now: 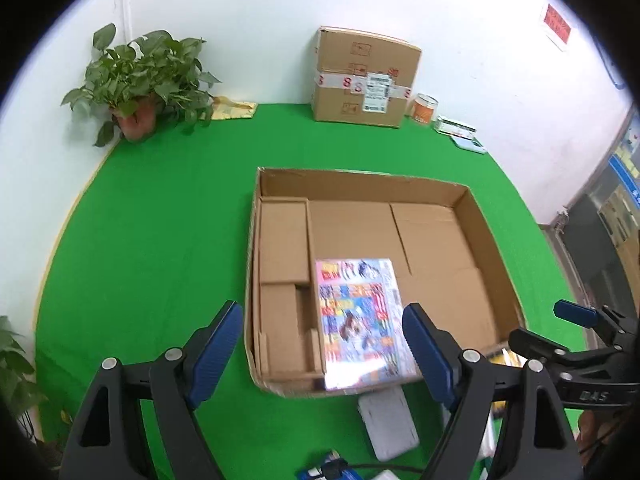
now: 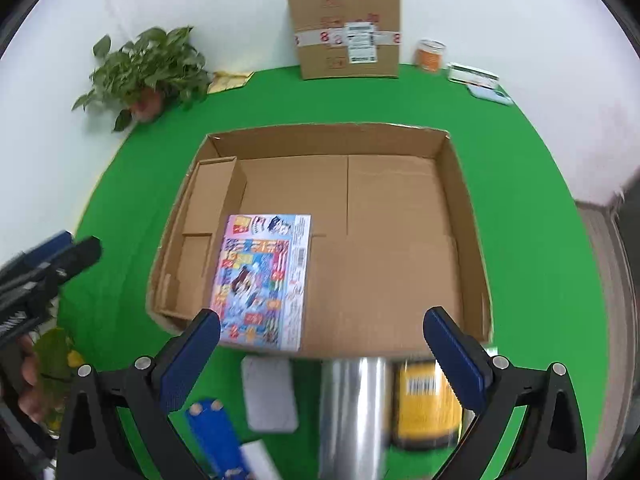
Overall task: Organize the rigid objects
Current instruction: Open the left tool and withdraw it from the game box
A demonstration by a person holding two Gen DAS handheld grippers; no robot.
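An open shallow cardboard box (image 1: 496, 236) (image 2: 468, 216) lies on the green cloth. A colourful flat packet (image 1: 360, 316) (image 2: 262, 280) lies inside it near the front left. My left gripper (image 1: 320, 356) is open and empty, hovering over the box's near edge. My right gripper (image 2: 320, 360) is open and empty above loose items in front of the box: a shiny silver cylinder (image 2: 352, 412), a yellow box (image 2: 424, 404), a grey flat case (image 2: 270, 394) (image 1: 388, 426) and a blue object (image 2: 214, 436). The right gripper also shows in the left wrist view (image 1: 576, 332).
A cardboard divider (image 1: 284, 240) sits in the box's left side. A sealed carton (image 1: 364, 76) (image 2: 346, 32), an orange jar (image 1: 425, 108), small packets (image 1: 460, 130) and a potted plant (image 1: 136, 84) stand along the white wall. Another plant (image 1: 12, 368) is at the near left.
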